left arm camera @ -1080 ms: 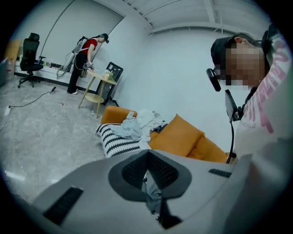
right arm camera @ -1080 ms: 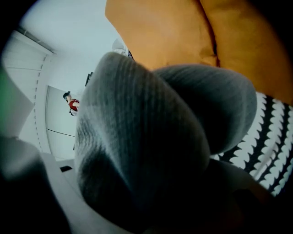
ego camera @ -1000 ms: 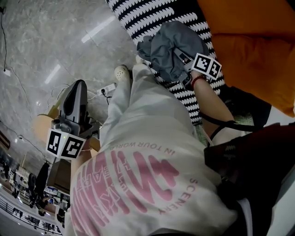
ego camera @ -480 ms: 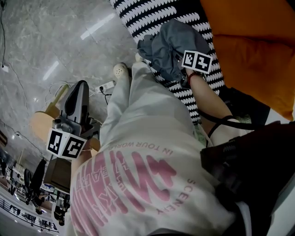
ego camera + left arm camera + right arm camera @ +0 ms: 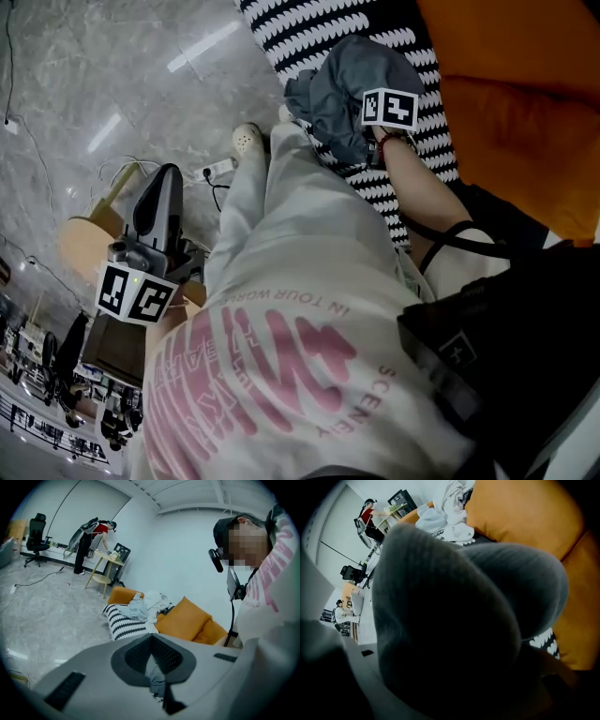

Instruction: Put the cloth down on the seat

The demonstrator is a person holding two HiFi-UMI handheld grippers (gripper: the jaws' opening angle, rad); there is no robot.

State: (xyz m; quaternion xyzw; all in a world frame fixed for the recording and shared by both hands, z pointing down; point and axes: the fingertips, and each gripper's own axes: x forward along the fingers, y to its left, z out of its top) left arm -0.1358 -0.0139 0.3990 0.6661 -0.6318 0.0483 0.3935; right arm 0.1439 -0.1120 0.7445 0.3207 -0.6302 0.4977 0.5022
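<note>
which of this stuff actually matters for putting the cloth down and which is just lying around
Part of the job:
- grey cloth
- right gripper, bunched in the cloth and holding it
- striped seat cushion under the cloth

Just lying about:
- left gripper, shut, off to the side
- orange cushion
- round side table
- power strip
- pile of pale clothes

Slate-grey cloth [image 5: 342, 89] at 1 o'clock, plain, no print. Black seat cover [image 5: 309, 28] at 12 o'clock, rows of white wavy stripes. Plain orange cushion [image 5: 516, 84] at 2 o'clock. Pale grey marbled floor [image 5: 94, 75] at 10 o'clock, white veining. White shirt [image 5: 281, 356] at 6 o'clock, pink lettering. Off-white trousers [image 5: 281, 216] at centre.
</note>
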